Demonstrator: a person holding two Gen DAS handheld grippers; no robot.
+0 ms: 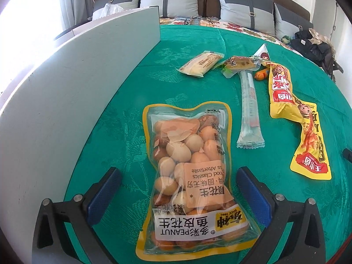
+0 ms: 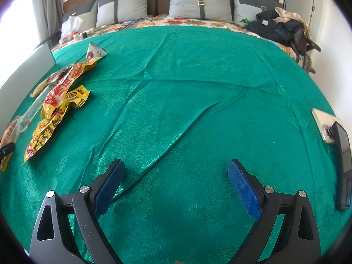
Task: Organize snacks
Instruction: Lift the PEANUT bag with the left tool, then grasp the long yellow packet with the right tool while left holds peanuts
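The left gripper (image 1: 178,189) stands with its blue pads spread wide on either side of the peanut bag (image 1: 189,176), which lies flat on the green bedspread (image 1: 198,44) with its printed end nearest the camera; the pads are clear of the film on both sides, so nothing is grasped. Whether the bag has just been set here or is about to be picked up cannot be settled from this view, but either way the sound move is the same: keep the fingers straddling the narrow waist of the pouch, not the bulging lower part, and close or lift off squarely so the slippery film does not skid sideways toward the white board (image 1: 77,77) close on the left. Beyond the bag lie a long clear stick pack (image 1: 249,110) and, to its right, a yellow strip of snack sachets (image 1: 286,101); farther on are a pale wafer packet (image 1: 201,63) and a small brown pouch (image 1: 239,65). The right gripper (image 2: 176,187) hangs released over bare cloth, well apart from the snacks, and should stay out of the way.
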